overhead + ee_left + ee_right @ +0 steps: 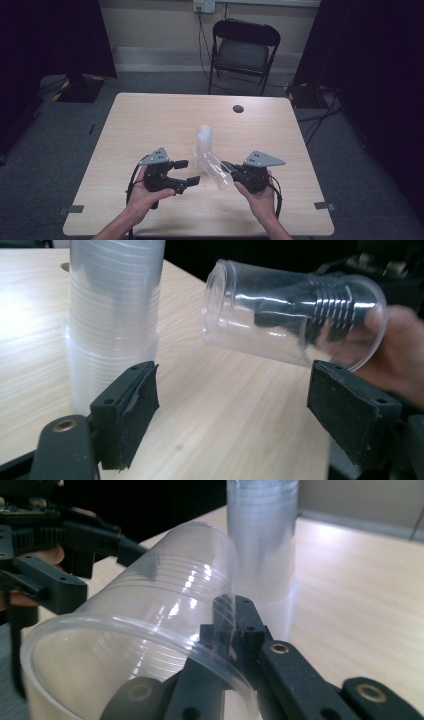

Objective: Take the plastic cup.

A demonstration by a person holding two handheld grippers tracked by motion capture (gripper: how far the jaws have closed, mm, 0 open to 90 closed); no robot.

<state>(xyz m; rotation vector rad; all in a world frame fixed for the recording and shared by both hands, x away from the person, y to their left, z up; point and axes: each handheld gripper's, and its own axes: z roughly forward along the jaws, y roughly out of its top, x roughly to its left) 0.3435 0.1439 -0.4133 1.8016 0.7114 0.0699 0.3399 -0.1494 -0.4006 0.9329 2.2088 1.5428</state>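
Grippers occupy the near edge of the light wood-grain surface point(150, 120), one in each hand. The left gripper point(186, 171) stands with its black padded jaws apart and nothing between them; its jaws point toward the cup. The right gripper point(231, 169) is clamped on the rim wall of a clear plastic cup point(216, 170), one jaw inside the mouth and one outside, as the right gripper view shows point(235, 630).

Cup condition: the clear plastic cup point(295, 315) is a thin-walled, transparent, tapered tumbler with a rolled rim and a band of fine horizontal ribs just below that rim. It is held on its side, clear of the surface, with the open mouth at the right gripper and the flat, narrower base pointing toward the left gripper. The wall appears undented; the black jaw shows through it.

Just beyond the cup stands an upright stack of nested clear plastic cups point(204, 142), slightly cloudy from the many overlapping walls. The held cup is near the stack; contact cannot be confirmed.

Farther off, a black folding chair point(242, 52) stands on the grey floor behind the surface.
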